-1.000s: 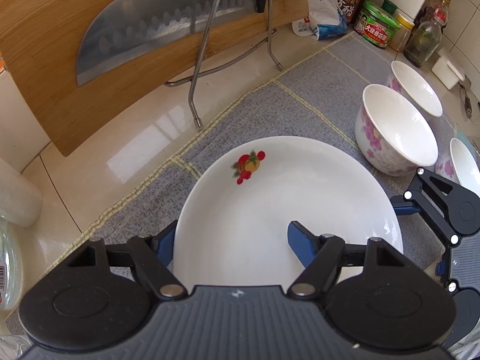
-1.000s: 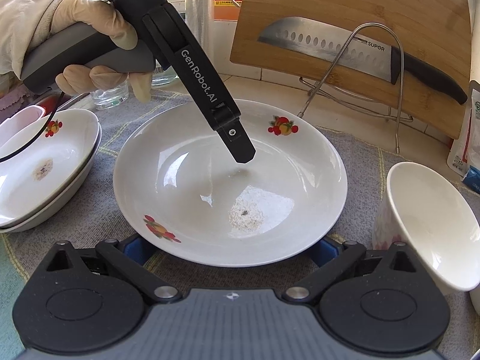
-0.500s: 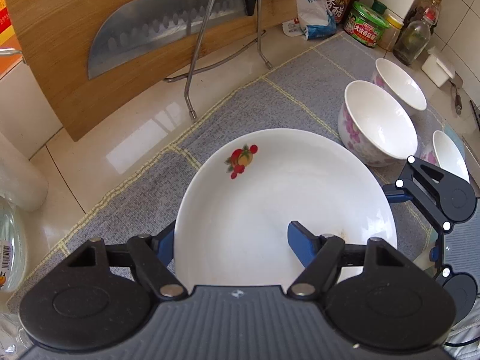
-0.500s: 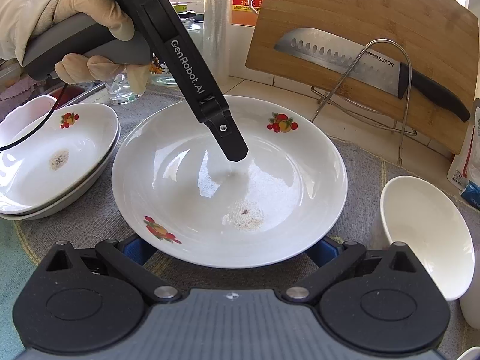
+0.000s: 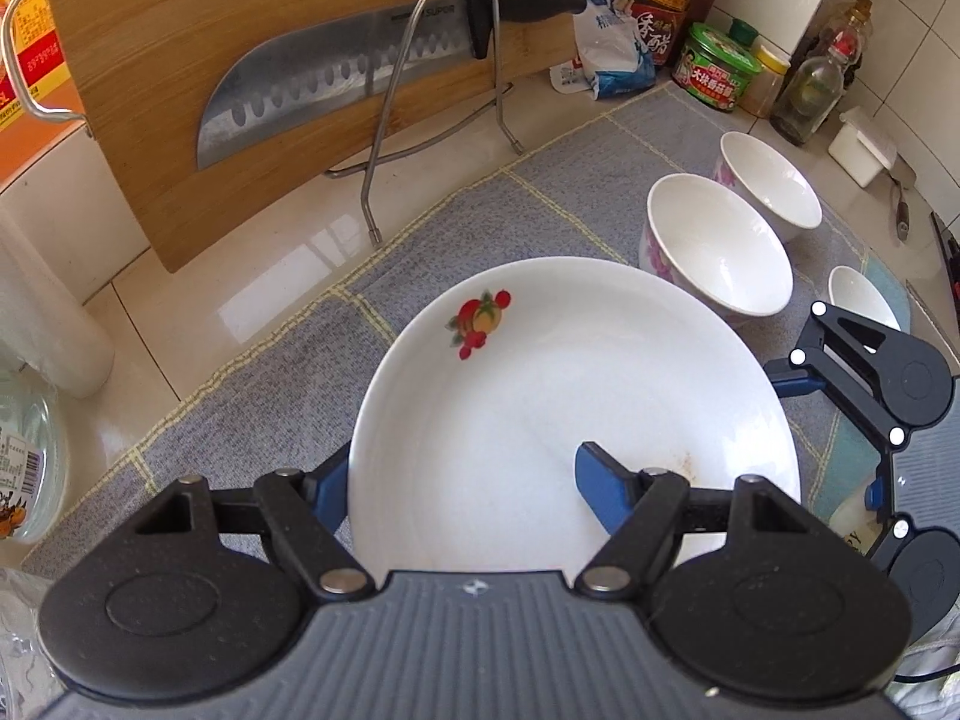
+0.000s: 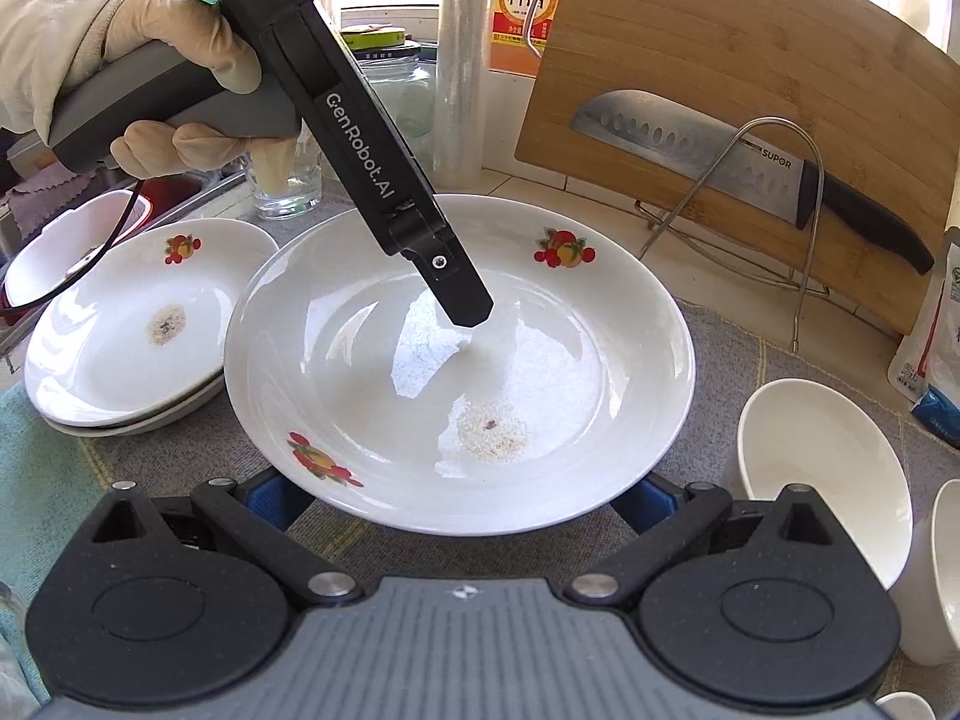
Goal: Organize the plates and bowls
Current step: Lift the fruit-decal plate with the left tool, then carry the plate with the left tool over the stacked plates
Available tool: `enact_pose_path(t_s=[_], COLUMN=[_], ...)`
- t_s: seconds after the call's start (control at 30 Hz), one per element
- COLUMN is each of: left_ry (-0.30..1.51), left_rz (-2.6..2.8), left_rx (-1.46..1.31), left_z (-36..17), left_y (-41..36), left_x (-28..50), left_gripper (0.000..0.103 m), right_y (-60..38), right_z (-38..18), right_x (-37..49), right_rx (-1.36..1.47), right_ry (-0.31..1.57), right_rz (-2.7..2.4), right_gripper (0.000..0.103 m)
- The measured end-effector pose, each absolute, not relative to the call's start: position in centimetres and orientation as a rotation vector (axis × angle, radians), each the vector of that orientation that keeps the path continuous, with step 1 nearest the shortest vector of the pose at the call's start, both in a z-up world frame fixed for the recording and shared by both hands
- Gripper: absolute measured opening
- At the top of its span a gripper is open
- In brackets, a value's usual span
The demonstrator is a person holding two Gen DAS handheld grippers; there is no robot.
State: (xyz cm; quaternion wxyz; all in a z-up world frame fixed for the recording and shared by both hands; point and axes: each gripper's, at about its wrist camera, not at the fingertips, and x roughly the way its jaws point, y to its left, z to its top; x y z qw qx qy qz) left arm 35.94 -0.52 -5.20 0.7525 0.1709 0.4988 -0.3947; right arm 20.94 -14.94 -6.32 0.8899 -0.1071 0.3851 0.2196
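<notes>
A white plate with fruit prints (image 5: pixel 540 384) (image 6: pixel 456 360) is lifted off the grey mat. My left gripper (image 5: pixel 462 471) is shut on its rim, one finger under the plate and one finger (image 6: pixel 456 294) inside it. My right gripper (image 6: pixel 456 495) is wide open, its blue fingers spread below the plate's near edge, and it also shows at the right in the left wrist view (image 5: pixel 852 384). A stack of similar plates (image 6: pixel 126 330) lies to the left. White bowls with pink flowers (image 5: pixel 714 246) (image 6: pixel 822 468) stand to the right.
A bamboo cutting board (image 5: pixel 288 60) with a knife (image 5: pixel 372 78) leans on a wire rack behind the mat. Sauce bottles and jars (image 5: pixel 714 66) line the back wall. A glass (image 6: pixel 282 186) and a roll (image 6: pixel 456 54) stand behind the plates.
The plate has risen and shifted a little toward the plate stack, held by the left gripper. The right gripper stays open under its near edge.
</notes>
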Motion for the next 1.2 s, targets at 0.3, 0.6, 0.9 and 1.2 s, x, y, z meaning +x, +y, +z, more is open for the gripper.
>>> enact_pose_path(t_s=[0.3, 0.6, 0.9, 1.2], left_ry=[1.056, 1.036, 1.033, 1.052], left_rz=[-0.829, -0.782, -0.717, -0.638], left_rx=[0.346, 0.305, 0.257, 0.202], left_z=[-3.6, -2.7, -2.5, -3.0], left_y=[1.3, 3.9, 7.2, 10.7], left_x=[33.4, 31.1, 29.0, 27.4], left_gripper=[0.074, 0.074, 0.074, 0.074], right_y=[-14.1, -12.5, -10.3, -7.8], right_z=[-4.7, -3.9, -3.6, -3.6], right_x=[19.3, 18.0, 17.1, 16.9], right_rx=[-0.229, -0.253, -0.286, -0.318], right_ry=[0.782, 0.768, 0.762, 0.764], right_rz=[0.494, 0.550, 0.625, 0.708], right_gripper=[0.103, 0.103, 0.103, 0.103])
